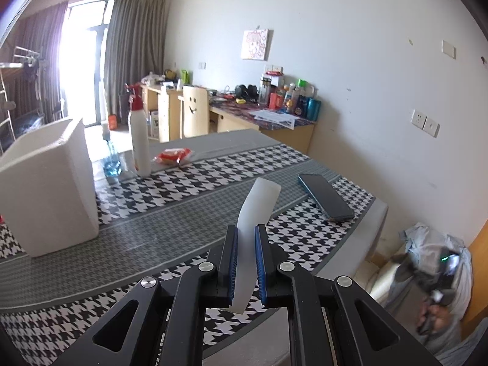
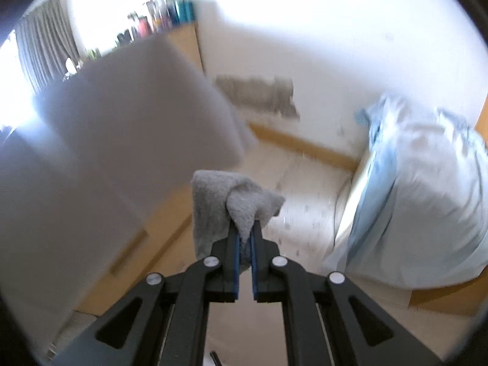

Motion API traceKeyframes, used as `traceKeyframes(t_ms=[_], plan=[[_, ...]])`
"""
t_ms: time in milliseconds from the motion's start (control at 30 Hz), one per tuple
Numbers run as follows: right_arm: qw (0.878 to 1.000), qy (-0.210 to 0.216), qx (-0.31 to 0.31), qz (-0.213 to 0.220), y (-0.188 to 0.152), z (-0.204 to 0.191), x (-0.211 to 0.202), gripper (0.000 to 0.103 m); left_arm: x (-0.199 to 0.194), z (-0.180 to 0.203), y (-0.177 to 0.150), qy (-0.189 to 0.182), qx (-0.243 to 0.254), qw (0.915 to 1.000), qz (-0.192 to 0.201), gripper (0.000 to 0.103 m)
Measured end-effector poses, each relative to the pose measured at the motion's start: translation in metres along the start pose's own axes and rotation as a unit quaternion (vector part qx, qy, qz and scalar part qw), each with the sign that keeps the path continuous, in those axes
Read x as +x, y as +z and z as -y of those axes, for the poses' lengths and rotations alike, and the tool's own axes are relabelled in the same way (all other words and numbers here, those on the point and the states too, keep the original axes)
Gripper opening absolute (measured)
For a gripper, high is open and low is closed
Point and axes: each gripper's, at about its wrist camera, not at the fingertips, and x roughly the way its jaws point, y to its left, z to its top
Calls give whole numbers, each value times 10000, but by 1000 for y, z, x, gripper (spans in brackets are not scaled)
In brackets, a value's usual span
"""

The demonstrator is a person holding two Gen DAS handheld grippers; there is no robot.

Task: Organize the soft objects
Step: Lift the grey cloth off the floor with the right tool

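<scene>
The left claw [image 1: 246, 228] is clamped on a white strip [image 1: 254, 210], a thin translucent sheet that curls up and away over the counter [image 1: 170, 222]. The right claw [image 2: 245, 224] is clamped on a grey cloth [image 2: 219, 201], bunched over its tips and hanging down the left side, held in the air above the floor with a bed [image 2: 421, 189] to the right. That view is badly blurred.

Risks, as I judge them: the cloth is pinched only by a fold near the tips, so a quick swing could shake it loose onto the floor. Its hanging tail could snag the counter edge on the way across. The strip is limp and held near its lower end; it may buckle or slip out sideways if pressed into the white box [image 1: 45, 189] at far left. The phone [image 1: 324, 196] lies near the counter's right edge, and a sweeping claw or trailing cloth could push it off. The tall bottle [image 1: 138, 140] could tip if brushed.

Counted: two claws, one strip, one cloth, one box, one phone, one tall bottle, one blue-tinted bottle [image 1: 111, 160] beside it, one red packet [image 1: 172, 156].
</scene>
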Motion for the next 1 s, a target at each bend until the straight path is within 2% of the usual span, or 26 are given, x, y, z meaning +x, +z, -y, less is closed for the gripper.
traceKeyframes(t_ms=[133,233,333,533,733,1000], plan=[[9971,21,-68,753,28,-5,-52,8,-11,2,2,377,108,9988,302,12],[9917,156,-273,1244,51,-19,-92,8,-18,3,4,384,123,9984,394,12],[9857,335,-549,1559,68,-38,-120,8,-26,0,5,460,75,9977,496,12],[9729,727,-778,2052,89,-80,-158,8,-42,-14,10,725,-94,9950,683,12],[9592,1241,-978,2345,107,-118,-188,8,-57,-28,13,1077,-259,9900,873,12],[9303,2130,-1298,2691,112,-177,-226,8,-73,-49,12,1535,-400,9822,1002,12]])
